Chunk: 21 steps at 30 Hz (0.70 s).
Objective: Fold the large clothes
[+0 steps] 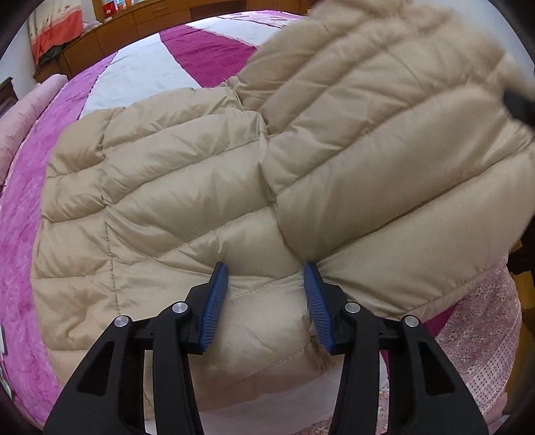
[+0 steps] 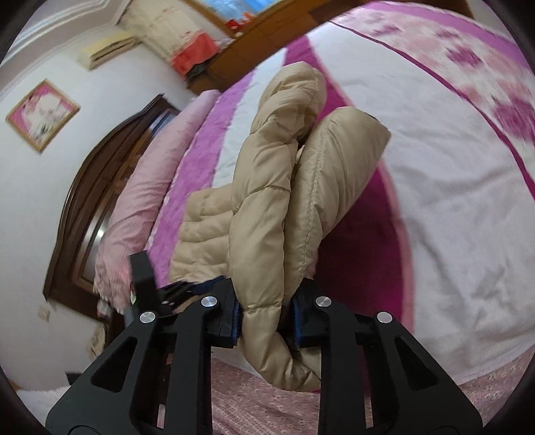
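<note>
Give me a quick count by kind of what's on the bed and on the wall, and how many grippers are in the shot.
Beige puffer jacket: 1
Grippers: 2, the left gripper open over the jacket, the right gripper shut on a raised fold of it
Pink bolster pillow: 1
Framed picture: 1
Wall air conditioner: 1
Total: 6

the puffy quilted beige down jacket [image 1: 174, 187] lies on the magenta and white patchwork bedspread [image 1: 147, 73]. my left gripper [image 1: 265, 277] sits over its near hem, jaws apart. my right gripper [image 2: 264, 311] pinches a raised fold to the right. the wooden cabinets [image 1: 117, 30] stand behind the bed.
</note>
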### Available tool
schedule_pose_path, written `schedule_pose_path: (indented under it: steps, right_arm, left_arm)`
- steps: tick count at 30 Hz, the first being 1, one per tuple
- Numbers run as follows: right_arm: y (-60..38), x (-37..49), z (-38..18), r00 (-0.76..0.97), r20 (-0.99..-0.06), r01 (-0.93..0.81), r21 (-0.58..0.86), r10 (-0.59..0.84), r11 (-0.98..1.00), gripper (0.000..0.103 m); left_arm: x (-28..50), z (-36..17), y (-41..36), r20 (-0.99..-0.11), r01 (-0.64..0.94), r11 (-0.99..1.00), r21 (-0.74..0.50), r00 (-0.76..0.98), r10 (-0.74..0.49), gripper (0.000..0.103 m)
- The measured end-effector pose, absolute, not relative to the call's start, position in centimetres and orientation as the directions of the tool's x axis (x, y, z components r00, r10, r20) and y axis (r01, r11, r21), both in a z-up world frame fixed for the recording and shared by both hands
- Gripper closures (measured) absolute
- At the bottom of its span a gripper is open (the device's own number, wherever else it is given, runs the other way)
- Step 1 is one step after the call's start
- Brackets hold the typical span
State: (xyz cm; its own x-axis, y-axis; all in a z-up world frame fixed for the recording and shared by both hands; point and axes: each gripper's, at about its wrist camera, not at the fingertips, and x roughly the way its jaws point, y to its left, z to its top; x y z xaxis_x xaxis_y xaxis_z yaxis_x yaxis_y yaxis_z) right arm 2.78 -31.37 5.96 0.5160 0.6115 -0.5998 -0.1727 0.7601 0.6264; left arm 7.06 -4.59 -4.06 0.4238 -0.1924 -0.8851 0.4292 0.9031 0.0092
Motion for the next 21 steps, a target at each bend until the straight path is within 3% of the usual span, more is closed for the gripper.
schedule_pose_path:
  steps: [11,21]
  right_arm:
    - [-22.0,4.7,10.0,0.468,-0.699,-0.278,0.463,0.54,0.841,0.08]
    - [-13.7,6.9,10.1,0.39,-0.749,-0.348,0.418,0.535,0.839,0.08]
  left_arm:
    - [6.0,-2.3,-2.1,-0.869,0.414,0.91,-0.021,0.442,-0.221,0.059]
    - [6.3,1.4,8.3,-0.85,0.234,0.971,0.053,0.521,-0.079,0.059]
